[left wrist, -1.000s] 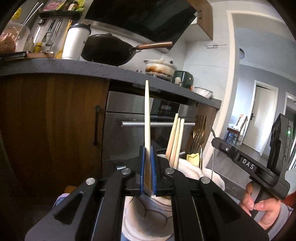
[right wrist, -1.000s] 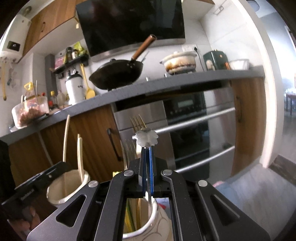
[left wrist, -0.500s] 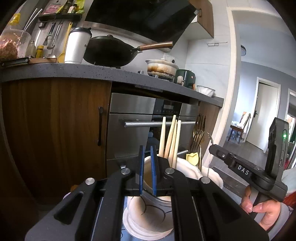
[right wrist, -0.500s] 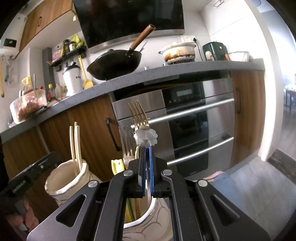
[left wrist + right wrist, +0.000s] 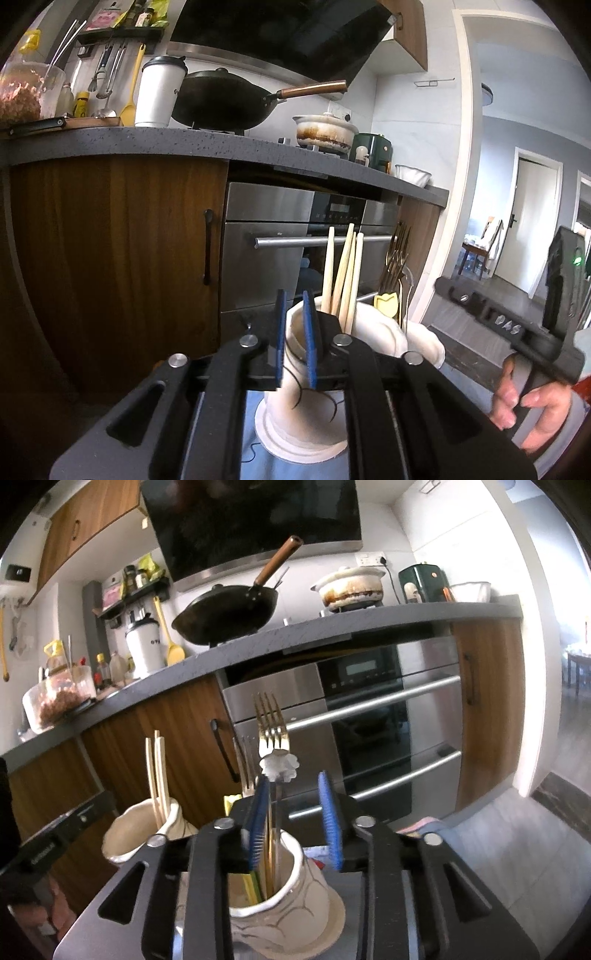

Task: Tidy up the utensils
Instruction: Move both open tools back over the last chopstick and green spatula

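In the left wrist view, my left gripper [image 5: 294, 310] hovers just over the near rim of a white ceramic cup [image 5: 303, 406]. Its jaws are opening, with nothing between them. Several wooden chopsticks [image 5: 343, 273] stand in that cup. In the right wrist view, my right gripper [image 5: 293, 794] is above a second ceramic cup [image 5: 295, 878], its jaws opening. A gold fork [image 5: 271, 723] with a white flower ornament [image 5: 279, 764] stands in that cup between the pads. Its stem is beside the left pad and the right pad is well clear of it.
Both cups sit on a low surface with a blue cloth [image 5: 258, 443], in front of a steel oven [image 5: 280, 236] and wood cabinets [image 5: 110, 258]. More forks [image 5: 397, 258] and a yellow utensil [image 5: 386, 302] fill the second cup. A person's hand [image 5: 524, 402] grips the right tool.
The left gripper let go of a chopstick, which now stands in the cup with the others. The right jaws parted from the fork's stem, and the fork has sunk into its cup.
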